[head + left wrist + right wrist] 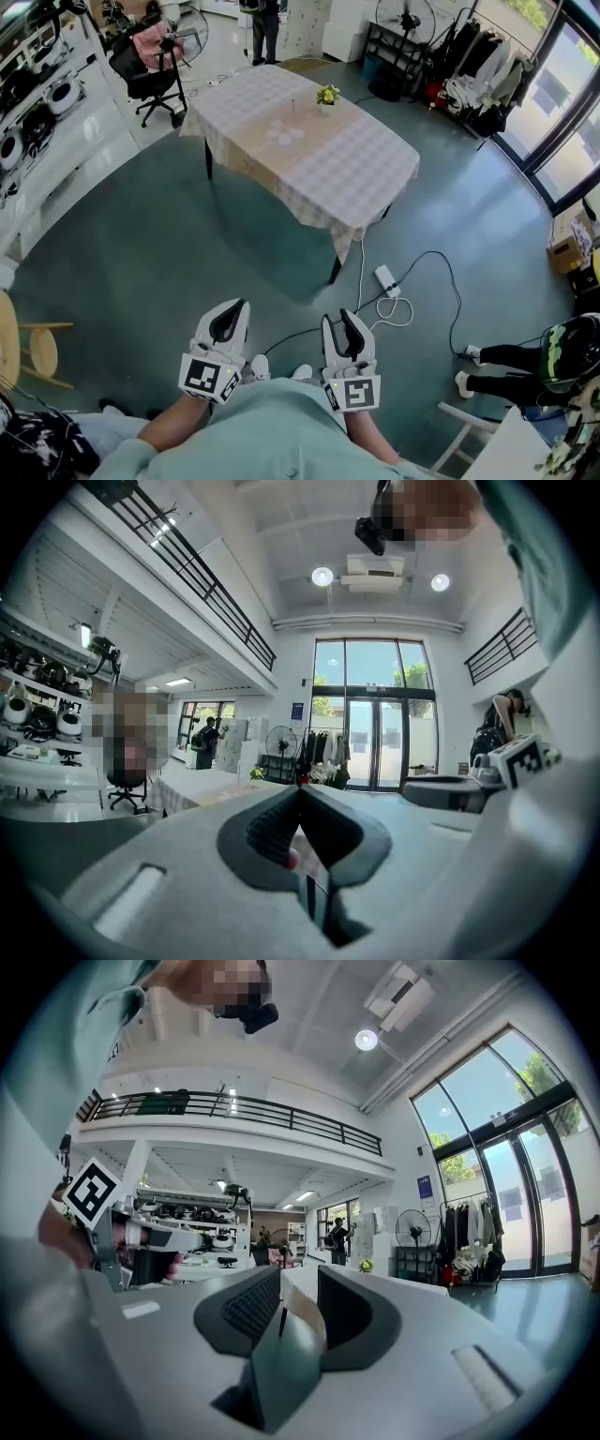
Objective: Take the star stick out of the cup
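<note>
1. The person stands on the green floor (141,253), well back from the table (375,178). Both grippers are held level close to the chest, side by side and not touching.
2. The left gripper (241,304) has its jaws together. In the left gripper view the dark pads meet at the tips, and I can name nothing between them.
3. The right gripper (339,321) has its jaws a narrow way apart. The right gripper view shows nothing in the gap, only the far table seen through it.
4. The table wears a checked cloth with a tan runner across its middle.
5. The stick (292,103) shows as a thin dark upright line on the runner, toward the far side and just beside a small plant (327,95) with yellow flowers. It is too small to make out its star or what holds it.
6. Both grippers are well apart from the stick, with open floor between them and the table.
7. A white power strip (386,278) lies on the floor near the table's nearest leg, and a black cable (441,267) loops away from it.
8. A black office chair (150,66) stands beyond the table's left end.
9. One person stands past the far end of the table, and another sits at the right edge with legs stretched out.
10. A fan (403,19) and a rack of clothes (469,66) stand along the far wall, beside the glass doors.
</note>
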`<move>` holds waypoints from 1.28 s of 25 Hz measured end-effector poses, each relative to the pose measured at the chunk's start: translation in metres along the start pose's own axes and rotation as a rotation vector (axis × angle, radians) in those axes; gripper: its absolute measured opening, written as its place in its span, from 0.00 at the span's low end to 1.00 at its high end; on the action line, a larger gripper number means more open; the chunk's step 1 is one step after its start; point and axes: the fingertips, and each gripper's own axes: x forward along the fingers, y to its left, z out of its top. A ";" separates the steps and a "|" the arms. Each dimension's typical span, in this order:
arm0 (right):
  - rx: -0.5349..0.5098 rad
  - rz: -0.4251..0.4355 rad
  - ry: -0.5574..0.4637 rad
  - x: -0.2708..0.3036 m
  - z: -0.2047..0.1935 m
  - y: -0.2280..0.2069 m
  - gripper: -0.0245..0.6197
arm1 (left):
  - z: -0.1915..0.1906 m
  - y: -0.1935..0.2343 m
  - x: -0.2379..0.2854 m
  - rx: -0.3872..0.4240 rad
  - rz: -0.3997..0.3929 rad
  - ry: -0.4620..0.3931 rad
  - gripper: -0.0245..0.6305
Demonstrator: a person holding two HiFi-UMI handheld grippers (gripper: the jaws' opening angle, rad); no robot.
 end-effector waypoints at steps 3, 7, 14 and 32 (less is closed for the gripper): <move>0.002 0.001 -0.006 -0.001 0.002 -0.001 0.23 | 0.001 0.000 0.000 0.002 0.000 0.000 0.04; 0.005 -0.004 -0.014 -0.001 0.003 -0.002 0.29 | 0.001 -0.002 0.001 0.008 -0.003 0.001 0.04; -0.005 -0.011 -0.017 0.000 0.003 -0.003 0.36 | 0.000 -0.002 0.002 0.004 -0.006 0.000 0.04; -0.015 0.000 -0.011 0.001 0.000 -0.020 0.36 | 0.002 -0.012 0.008 0.005 0.026 -0.003 0.04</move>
